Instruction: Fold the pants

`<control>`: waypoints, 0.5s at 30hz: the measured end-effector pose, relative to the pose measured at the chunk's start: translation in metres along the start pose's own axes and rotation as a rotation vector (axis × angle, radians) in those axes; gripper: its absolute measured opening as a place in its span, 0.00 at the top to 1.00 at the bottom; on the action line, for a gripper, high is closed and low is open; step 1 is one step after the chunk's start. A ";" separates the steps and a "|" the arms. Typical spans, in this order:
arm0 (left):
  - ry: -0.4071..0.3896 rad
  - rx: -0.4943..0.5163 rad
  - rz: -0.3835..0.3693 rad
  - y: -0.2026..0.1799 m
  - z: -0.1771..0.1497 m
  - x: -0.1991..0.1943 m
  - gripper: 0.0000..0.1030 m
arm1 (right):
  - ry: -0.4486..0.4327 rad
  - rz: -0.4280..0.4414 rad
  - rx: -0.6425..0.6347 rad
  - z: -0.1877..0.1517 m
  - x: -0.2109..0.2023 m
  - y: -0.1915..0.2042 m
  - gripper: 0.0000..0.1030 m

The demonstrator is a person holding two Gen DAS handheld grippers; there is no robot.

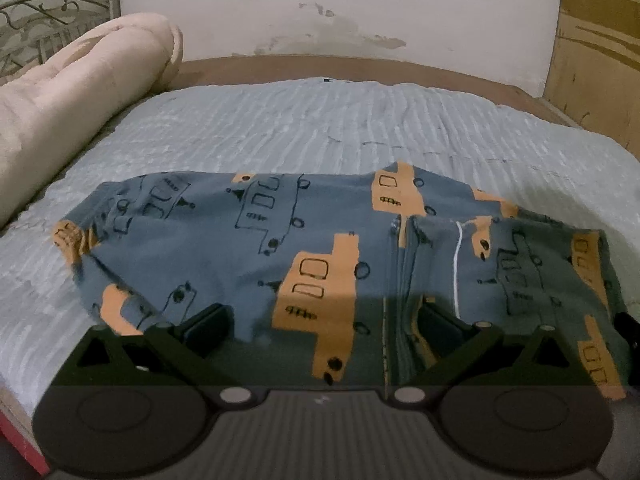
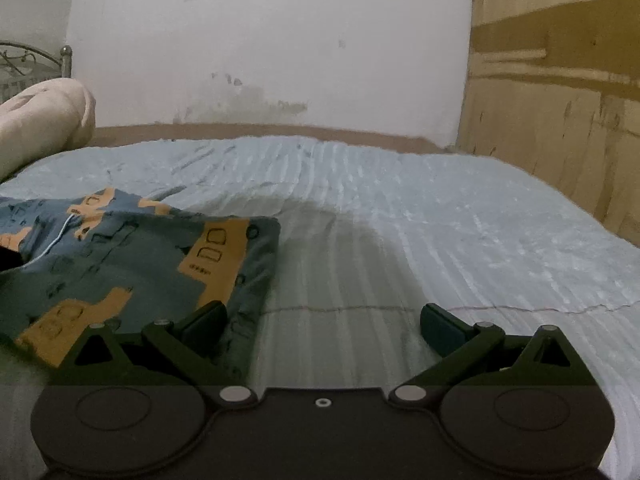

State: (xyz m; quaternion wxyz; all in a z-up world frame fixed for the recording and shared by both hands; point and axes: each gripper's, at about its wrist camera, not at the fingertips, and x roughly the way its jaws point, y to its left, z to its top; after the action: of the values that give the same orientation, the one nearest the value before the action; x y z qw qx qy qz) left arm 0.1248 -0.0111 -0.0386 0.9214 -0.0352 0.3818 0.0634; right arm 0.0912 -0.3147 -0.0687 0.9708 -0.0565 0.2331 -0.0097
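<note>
The pants (image 1: 256, 248) are blue-grey with orange truck prints and lie folded in a flat wide bundle on the light blue bedspread (image 1: 280, 128). My left gripper (image 1: 322, 328) is open just above their near edge, with a finger on each side of a seam. In the right wrist view the right end of the pants (image 2: 152, 264) lies at the left. My right gripper (image 2: 322, 324) is open over the bedspread (image 2: 440, 216), its left finger (image 2: 204, 322) over the pants' right edge.
A rolled pink blanket (image 1: 68, 108) lies along the bed's left side by a metal headboard (image 1: 36, 20). A white wall (image 1: 320, 4) runs behind the bed. A wooden panel (image 2: 560, 100) stands at the right. The bed's near left edge (image 1: 16, 432) shows red.
</note>
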 end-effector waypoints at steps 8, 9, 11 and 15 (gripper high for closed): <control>0.015 -0.014 0.008 0.002 -0.003 -0.008 0.00 | -0.039 -0.005 0.015 -0.009 -0.001 0.002 0.01; 0.018 -0.016 0.009 0.002 -0.003 -0.009 0.00 | -0.042 -0.005 0.017 -0.009 -0.001 0.002 0.01; 0.026 -0.018 0.010 0.002 -0.003 -0.010 0.00 | -0.043 -0.006 0.016 -0.010 -0.003 0.001 0.01; 0.043 -0.023 0.015 0.001 0.000 -0.011 0.01 | -0.049 -0.006 0.014 -0.011 -0.003 0.000 0.01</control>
State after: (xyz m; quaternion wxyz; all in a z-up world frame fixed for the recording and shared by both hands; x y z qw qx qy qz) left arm 0.1165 -0.0110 -0.0311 0.9121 -0.0444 0.4008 0.0737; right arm 0.0837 -0.3153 -0.0773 0.9765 -0.0506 0.2092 -0.0126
